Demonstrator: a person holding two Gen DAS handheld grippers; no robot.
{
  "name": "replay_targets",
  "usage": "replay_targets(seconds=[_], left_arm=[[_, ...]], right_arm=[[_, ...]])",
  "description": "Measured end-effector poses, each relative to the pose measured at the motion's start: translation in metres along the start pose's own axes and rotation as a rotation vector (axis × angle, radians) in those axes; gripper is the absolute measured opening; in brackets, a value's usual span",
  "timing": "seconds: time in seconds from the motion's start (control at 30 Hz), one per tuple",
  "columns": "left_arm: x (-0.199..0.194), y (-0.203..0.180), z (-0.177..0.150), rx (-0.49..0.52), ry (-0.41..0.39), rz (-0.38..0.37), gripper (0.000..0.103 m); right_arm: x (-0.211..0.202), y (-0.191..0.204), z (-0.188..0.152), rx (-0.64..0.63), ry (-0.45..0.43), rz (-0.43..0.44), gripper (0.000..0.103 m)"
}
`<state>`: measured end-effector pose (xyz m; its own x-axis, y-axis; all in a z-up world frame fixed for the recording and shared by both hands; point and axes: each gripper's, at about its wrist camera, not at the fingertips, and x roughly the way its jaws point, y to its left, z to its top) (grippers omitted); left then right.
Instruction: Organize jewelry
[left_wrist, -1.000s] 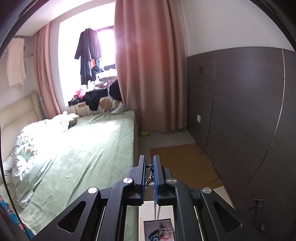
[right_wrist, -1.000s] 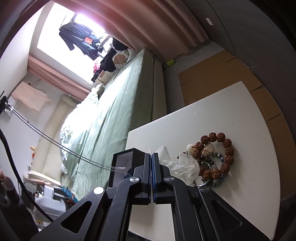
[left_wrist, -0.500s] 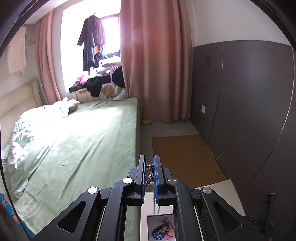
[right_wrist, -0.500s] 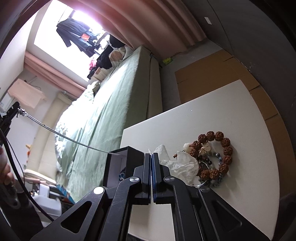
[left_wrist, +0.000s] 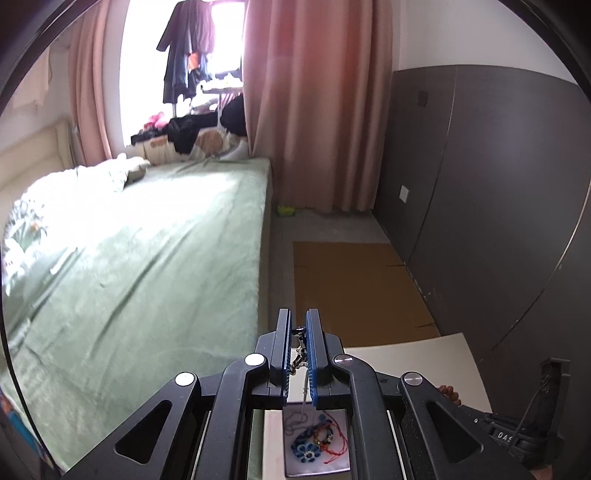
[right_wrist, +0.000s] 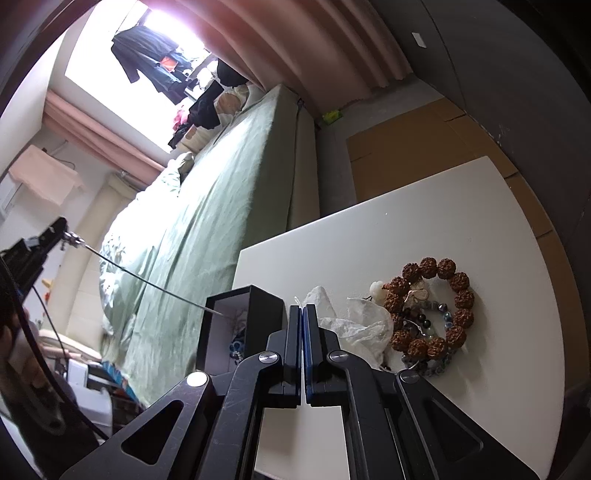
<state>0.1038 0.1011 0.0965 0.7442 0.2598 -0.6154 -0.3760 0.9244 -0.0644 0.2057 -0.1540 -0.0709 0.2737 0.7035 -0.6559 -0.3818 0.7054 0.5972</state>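
Note:
My left gripper (left_wrist: 298, 330) is shut on the clasp end of a thin silver chain necklace (left_wrist: 300, 356). The chain hangs down into an open black jewelry box (left_wrist: 316, 443) with a white lining, where a blue beaded piece and a red cord lie. The right wrist view shows the same chain (right_wrist: 147, 282) stretched from the left gripper (right_wrist: 55, 230) down into the box (right_wrist: 240, 325). My right gripper (right_wrist: 303, 308) is shut and empty, just above the white table (right_wrist: 443, 229). A brown bead bracelet (right_wrist: 432, 306) lies to its right on a heap of other bracelets.
A crumpled clear plastic bag (right_wrist: 354, 328) lies between the box and the bracelets. A green bed (left_wrist: 147, 258) runs along the left of the table. Cardboard (left_wrist: 354, 288) covers the floor beyond, by a dark panelled wall (left_wrist: 498, 184).
My left gripper has tilted down and come lower with the chain, so more of the box and table shows. The chain's upper end has dropped in the right wrist view. My right gripper stays still.

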Motion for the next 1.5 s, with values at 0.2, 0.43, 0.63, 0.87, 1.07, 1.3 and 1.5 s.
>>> replay_targets(seconds=[0.2, 0.43, 0.63, 0.87, 1.07, 1.3, 1.5], left_arm=[[0.022, 0.007, -0.023, -0.069, 0.028, -0.021, 0.008], [0.054, 0.000, -0.058, -0.107, 0.075, -0.039, 0.008], [0.080, 0.004, -0.093, -0.138, 0.127, -0.042, 0.008], [0.102, 0.018, -0.109, -0.215, 0.179, -0.122, 0.010], [0.088, 0.043, -0.109, -0.310, 0.169, -0.173, 0.017], [0.063, 0.065, -0.101, -0.361, 0.099, -0.183, 0.057], [0.047, 0.091, -0.098, -0.410, 0.062, -0.160, 0.077]], right_arm=[[0.002, 0.000, -0.002, -0.005, 0.003, -0.017, 0.003], [0.004, 0.004, -0.001, -0.010, 0.001, -0.028, 0.003], [0.007, 0.011, -0.003, -0.019, -0.003, 0.000, 0.003], [0.017, 0.029, -0.009, -0.057, -0.009, 0.013, 0.003], [0.027, 0.046, -0.013, -0.079, -0.025, 0.040, 0.003], [0.029, 0.074, -0.018, -0.103, -0.076, 0.127, 0.003], [0.047, 0.098, -0.022, -0.111, -0.065, 0.199, 0.003]])
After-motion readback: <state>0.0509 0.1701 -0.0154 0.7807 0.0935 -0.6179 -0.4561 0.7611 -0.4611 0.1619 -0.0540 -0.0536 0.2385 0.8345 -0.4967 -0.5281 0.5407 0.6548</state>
